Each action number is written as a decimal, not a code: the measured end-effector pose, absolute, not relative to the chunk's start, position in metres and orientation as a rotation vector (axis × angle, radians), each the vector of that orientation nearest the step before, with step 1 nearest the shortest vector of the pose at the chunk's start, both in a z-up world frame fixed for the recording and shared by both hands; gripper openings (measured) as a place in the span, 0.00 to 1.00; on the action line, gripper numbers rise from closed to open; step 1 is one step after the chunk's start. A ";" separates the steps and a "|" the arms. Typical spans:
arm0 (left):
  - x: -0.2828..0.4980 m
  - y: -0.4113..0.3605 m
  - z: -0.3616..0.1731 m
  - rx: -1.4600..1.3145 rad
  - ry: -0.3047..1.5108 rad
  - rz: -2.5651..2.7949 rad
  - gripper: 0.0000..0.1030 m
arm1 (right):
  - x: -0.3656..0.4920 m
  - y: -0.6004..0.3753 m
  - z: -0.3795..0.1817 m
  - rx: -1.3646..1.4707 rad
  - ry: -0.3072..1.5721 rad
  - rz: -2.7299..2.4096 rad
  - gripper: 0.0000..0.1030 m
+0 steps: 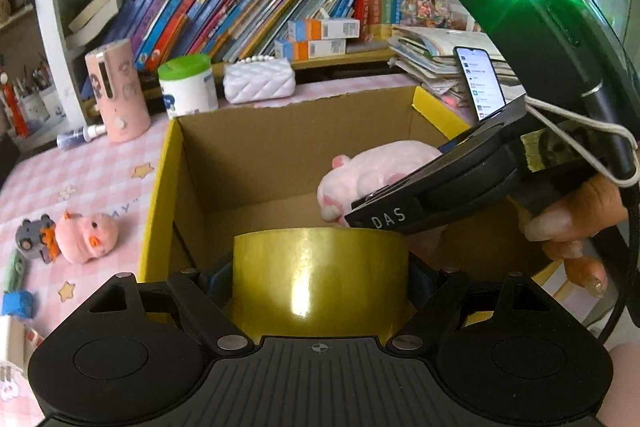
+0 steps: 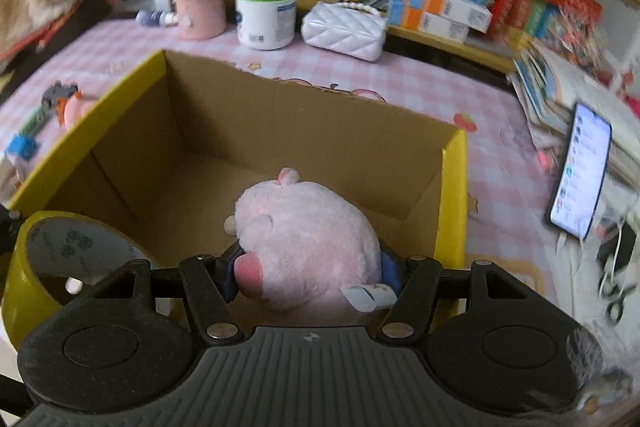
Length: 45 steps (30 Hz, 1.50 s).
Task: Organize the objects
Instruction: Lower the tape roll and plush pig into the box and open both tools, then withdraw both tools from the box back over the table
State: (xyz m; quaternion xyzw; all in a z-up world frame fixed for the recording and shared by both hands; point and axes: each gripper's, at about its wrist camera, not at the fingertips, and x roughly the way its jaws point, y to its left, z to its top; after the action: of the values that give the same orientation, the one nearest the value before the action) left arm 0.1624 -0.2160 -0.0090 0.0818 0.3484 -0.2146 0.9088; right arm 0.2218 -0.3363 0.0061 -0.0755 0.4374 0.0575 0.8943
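Tape roll [image 1: 320, 279], yellow, wide: pinched across its sides by jaws of left gripper [image 1: 320, 283], held over near rim of cardboard box [image 1: 288, 147]. Jaws stand wide, pads pressed on roll; its grey core [image 2: 76, 247] shows in right wrist view, lower left.

Pink plush toy [image 2: 304, 247]: clamped between jaws of right gripper [image 2: 310, 267], pads sunk into fur both sides, white sewn-in label [image 2: 368, 297] hanging at near right. Toy hangs inside box opening, above brown floor of box. In left wrist view same toy [image 1: 372, 171] pokes out from behind right gripper body [image 1: 460, 183], w/ a person's hand [image 1: 572, 223] on its handle.

Box: yellow outside, brown inside, open top, nothing seen lying on visible floor. Sits on worktop w/ pink checked cloth [image 1: 92, 179].

Left of box on cloth: small pink chick plush [image 1: 86, 237], grey toy [image 1: 34, 235] touching it, blue block [image 1: 18, 303]. Behind box: pink cylinder [image 1: 118, 91], white jar w/ green lid [image 1: 188, 85], white quilted purse [image 1: 260, 81]. Phone [image 1: 480, 83], screen lit, leans on paper stack at right. Bookshelf [image 1: 240, 15] at rear.
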 end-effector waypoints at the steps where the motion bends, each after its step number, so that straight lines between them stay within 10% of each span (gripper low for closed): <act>1: 0.163 -0.216 -0.010 0.170 0.718 -0.438 0.81 | 0.223 -0.335 0.005 -0.167 0.911 0.124 0.60; 11: 0.154 -0.214 0.002 0.194 0.643 -0.430 0.87 | 0.226 -0.332 0.004 -0.193 0.900 0.118 0.77; 45: 0.051 -0.082 0.023 0.040 0.558 -0.257 0.94 | 0.033 -0.285 0.039 0.041 0.606 -0.289 0.82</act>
State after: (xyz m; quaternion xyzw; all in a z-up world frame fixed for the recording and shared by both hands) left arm 0.0506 -0.0818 0.0234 0.0198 0.2745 -0.1264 0.9531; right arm 0.0332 -0.2853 0.0392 0.0200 0.2972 -0.1418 0.9440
